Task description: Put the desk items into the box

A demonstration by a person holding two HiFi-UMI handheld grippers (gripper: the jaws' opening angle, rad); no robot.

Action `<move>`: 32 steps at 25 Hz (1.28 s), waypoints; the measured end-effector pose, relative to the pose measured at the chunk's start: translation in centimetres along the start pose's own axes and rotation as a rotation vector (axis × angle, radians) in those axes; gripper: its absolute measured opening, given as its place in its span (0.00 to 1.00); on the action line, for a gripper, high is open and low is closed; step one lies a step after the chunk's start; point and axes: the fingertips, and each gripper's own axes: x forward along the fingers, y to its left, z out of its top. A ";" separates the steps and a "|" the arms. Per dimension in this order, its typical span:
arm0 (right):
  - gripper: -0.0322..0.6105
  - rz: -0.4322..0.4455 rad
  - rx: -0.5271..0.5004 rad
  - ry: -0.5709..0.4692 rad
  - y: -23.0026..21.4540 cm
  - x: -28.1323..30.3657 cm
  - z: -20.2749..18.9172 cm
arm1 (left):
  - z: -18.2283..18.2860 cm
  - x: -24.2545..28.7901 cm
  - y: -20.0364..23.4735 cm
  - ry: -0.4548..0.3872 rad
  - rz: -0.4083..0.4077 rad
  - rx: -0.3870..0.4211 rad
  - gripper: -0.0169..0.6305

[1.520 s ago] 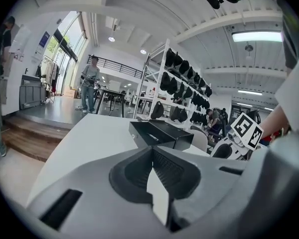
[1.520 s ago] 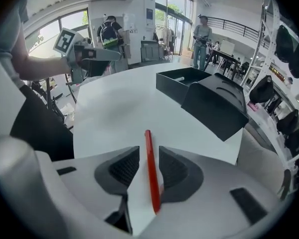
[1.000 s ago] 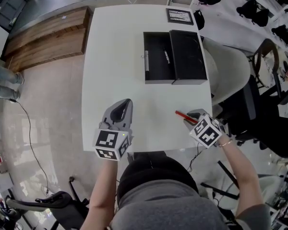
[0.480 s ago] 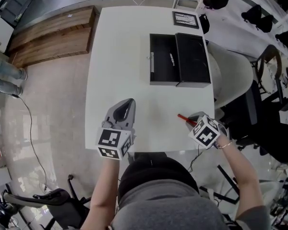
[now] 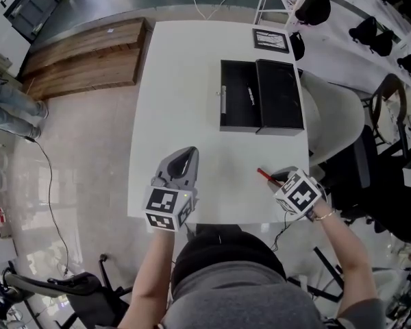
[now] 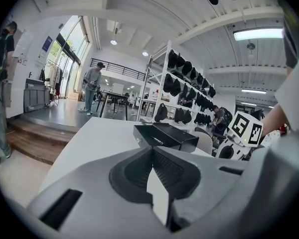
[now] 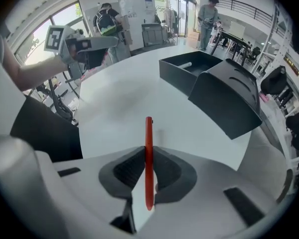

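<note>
A thin red pen (image 5: 264, 175) (image 7: 148, 148) sticks out forward from my right gripper (image 5: 277, 177) (image 7: 148, 152), whose pads are shut on it just above the white table (image 5: 185, 81), near the front right edge. The black box (image 5: 241, 105) (image 7: 187, 68) stands open at the far right of the table, its lid (image 5: 281, 94) (image 7: 229, 101) folded out to the right. A small light item (image 5: 248, 96) lies inside it. My left gripper (image 5: 185, 158) (image 6: 150, 152) rests shut and holds nothing, near the front edge on the left.
A framed card (image 5: 270, 40) lies beyond the box at the table's far right corner. A grey chair (image 5: 335, 122) stands against the table's right side. A wooden step (image 5: 82, 53) lies on the floor to the left, and a person (image 5: 7, 108) stands beyond it.
The head view has shifted, so the table and box sit a little lower and further right. Both grippers stay near the front edge, the red pen still in the right one.
</note>
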 end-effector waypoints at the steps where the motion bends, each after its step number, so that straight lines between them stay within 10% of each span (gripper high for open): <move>1: 0.13 0.001 0.014 -0.017 -0.1 -0.4 0.6 | 0.2 0.0 0.1 -0.002 0.004 0.003 0.04; 32: 0.13 0.057 0.476 -0.667 -7.4 -9.4 16.6 | 3.7 4.0 -0.4 0.025 0.034 0.108 0.04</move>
